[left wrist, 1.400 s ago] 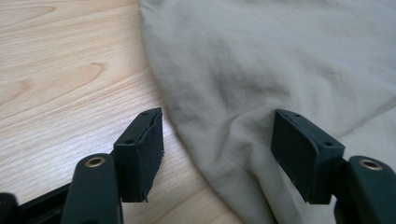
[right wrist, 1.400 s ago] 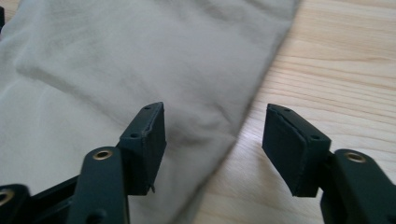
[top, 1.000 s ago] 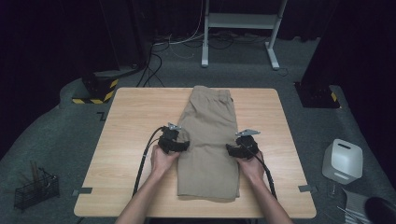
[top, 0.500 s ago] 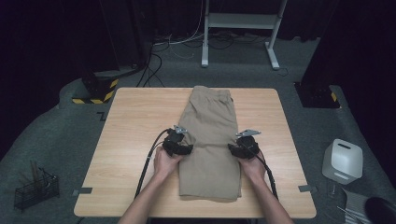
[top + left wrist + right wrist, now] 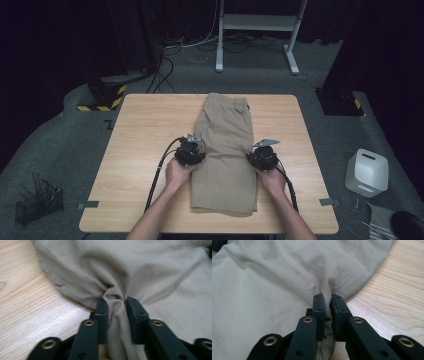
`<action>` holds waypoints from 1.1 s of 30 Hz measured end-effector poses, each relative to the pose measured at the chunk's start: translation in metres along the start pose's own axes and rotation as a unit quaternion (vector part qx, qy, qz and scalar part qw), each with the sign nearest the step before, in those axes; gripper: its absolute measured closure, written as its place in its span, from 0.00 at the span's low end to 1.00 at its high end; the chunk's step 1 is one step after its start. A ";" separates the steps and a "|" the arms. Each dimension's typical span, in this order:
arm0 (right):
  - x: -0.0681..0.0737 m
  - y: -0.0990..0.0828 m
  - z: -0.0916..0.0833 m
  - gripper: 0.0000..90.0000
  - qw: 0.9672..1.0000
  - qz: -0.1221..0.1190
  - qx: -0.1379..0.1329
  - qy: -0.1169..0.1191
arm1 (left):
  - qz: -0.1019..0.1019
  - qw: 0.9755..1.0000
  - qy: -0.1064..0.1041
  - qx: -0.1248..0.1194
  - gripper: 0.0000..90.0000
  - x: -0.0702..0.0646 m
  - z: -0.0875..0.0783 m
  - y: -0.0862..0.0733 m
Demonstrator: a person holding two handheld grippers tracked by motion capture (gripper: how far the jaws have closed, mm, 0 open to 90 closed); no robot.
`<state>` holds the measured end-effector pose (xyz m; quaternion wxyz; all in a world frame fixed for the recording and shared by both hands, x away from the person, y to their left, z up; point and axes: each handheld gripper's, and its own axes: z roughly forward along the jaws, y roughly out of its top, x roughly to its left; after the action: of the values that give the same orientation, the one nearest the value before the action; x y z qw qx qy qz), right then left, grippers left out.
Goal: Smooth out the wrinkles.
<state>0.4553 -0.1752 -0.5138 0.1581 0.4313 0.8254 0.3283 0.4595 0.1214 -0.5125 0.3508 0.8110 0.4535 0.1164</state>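
Observation:
A pair of khaki shorts (image 5: pixel 226 145) lies folded lengthwise down the middle of the wooden table (image 5: pixel 135 130), waistband at the far end. My left gripper (image 5: pixel 190 151) sits at the shorts' left edge; its jaws have just been closing, and in the left gripper view they pinch a bunched fold of the khaki cloth (image 5: pixel 115 296). At the right edge, my right gripper (image 5: pixel 263 156) has also just been closing. In the right gripper view, its jaws squeeze a ridge of the same cloth (image 5: pixel 327 288). A hand holds each gripper from the near side.
Bare wood runs along both sides of the shorts. On the floor stand a white box-like device (image 5: pixel 367 171) at the right, a wire basket (image 5: pixel 39 201) at the left, and a metal frame stand (image 5: pixel 255 30) with cables beyond the table.
Both grippers shifted slightly inward onto the shorts' side edges and closed on the cloth. The fabric now puckers between each pair of jaws.

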 end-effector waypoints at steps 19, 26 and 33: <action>-0.009 -0.001 -0.023 0.95 0.998 0.006 -0.050 0.038 | 0.001 0.999 -0.042 -0.020 0.93 0.001 -0.025 0.005; -0.008 0.007 -0.044 0.95 0.996 -0.006 -0.077 0.032 | 0.029 0.998 -0.034 -0.035 0.93 -0.007 -0.042 0.020; -0.009 0.017 -0.056 0.95 0.995 -0.016 -0.090 0.026 | 0.037 0.997 -0.029 -0.053 0.93 -0.010 -0.053 0.029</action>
<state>0.4405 -0.1986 -0.4614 0.1803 0.3935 0.8028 0.4100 0.4455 0.1283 -0.4531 0.4020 0.8106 0.4057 0.1293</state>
